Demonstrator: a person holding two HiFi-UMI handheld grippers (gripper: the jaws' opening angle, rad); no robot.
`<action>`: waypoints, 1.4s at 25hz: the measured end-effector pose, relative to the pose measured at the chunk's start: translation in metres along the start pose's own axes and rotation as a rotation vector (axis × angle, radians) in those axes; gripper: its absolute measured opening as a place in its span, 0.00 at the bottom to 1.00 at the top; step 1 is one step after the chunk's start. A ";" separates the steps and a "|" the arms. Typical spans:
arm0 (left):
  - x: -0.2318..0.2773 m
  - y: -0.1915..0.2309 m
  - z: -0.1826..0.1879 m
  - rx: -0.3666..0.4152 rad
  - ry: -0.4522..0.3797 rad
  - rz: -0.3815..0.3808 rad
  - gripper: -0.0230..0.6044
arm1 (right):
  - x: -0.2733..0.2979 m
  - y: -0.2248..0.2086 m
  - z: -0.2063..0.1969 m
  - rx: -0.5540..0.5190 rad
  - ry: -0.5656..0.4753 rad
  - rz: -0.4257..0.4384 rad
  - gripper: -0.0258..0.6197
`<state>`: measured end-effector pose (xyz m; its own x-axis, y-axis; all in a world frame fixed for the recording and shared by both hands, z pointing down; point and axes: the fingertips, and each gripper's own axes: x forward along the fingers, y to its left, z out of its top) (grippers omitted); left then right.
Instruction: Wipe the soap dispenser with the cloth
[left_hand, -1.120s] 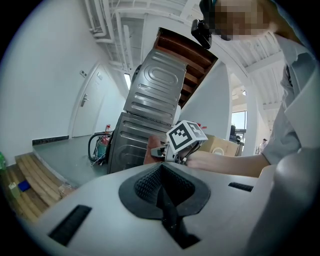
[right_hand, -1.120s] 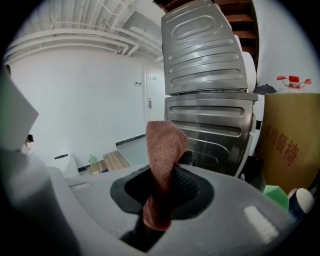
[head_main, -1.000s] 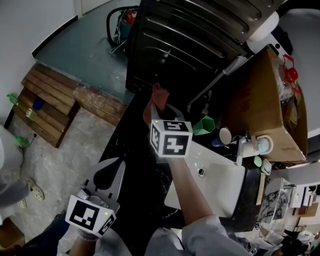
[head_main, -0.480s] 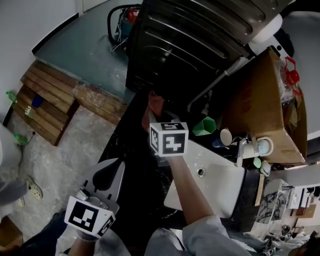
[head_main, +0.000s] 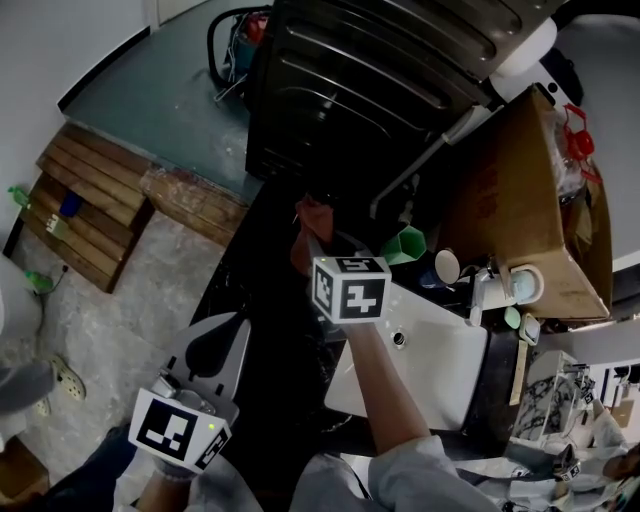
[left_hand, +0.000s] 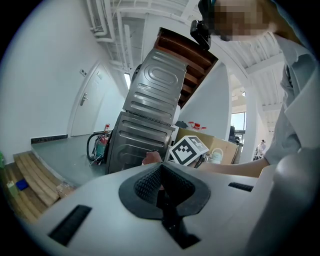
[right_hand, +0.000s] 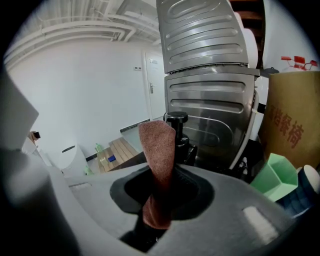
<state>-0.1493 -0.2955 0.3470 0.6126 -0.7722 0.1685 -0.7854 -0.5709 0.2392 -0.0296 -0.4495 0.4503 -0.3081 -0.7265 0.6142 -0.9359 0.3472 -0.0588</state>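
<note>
Steel ribbed cabinet (head_main: 380, 90) stands behind the dark counter, beside the white sink (head_main: 440, 365). Your left gripper (left_hand: 159, 176) hangs well apart from them, jaws together on nothing. Your right gripper (right_hand: 161, 192) pinches the reddish cloth (right_hand: 157, 145), which rises upright from between its fingers. The black soap dispenser (right_hand: 179, 137) stands just behind the cloth.

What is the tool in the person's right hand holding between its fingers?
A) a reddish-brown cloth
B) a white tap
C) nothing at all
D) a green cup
A: in the right gripper view, the reddish-brown cloth is clamped in the right gripper and stands up in front of the black soap dispenser.
</note>
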 end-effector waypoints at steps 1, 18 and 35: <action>0.001 -0.001 0.000 0.001 0.000 -0.002 0.04 | -0.003 -0.003 -0.001 0.008 -0.002 -0.003 0.16; 0.014 -0.020 0.003 0.013 0.005 -0.043 0.04 | -0.046 -0.070 0.000 0.067 -0.076 -0.144 0.16; 0.017 -0.017 0.006 0.015 -0.001 -0.039 0.04 | -0.029 -0.054 0.035 -0.124 -0.123 -0.170 0.16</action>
<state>-0.1259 -0.3005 0.3403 0.6427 -0.7496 0.1582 -0.7622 -0.6048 0.2308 0.0242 -0.4679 0.4083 -0.1735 -0.8445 0.5066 -0.9504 0.2783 0.1386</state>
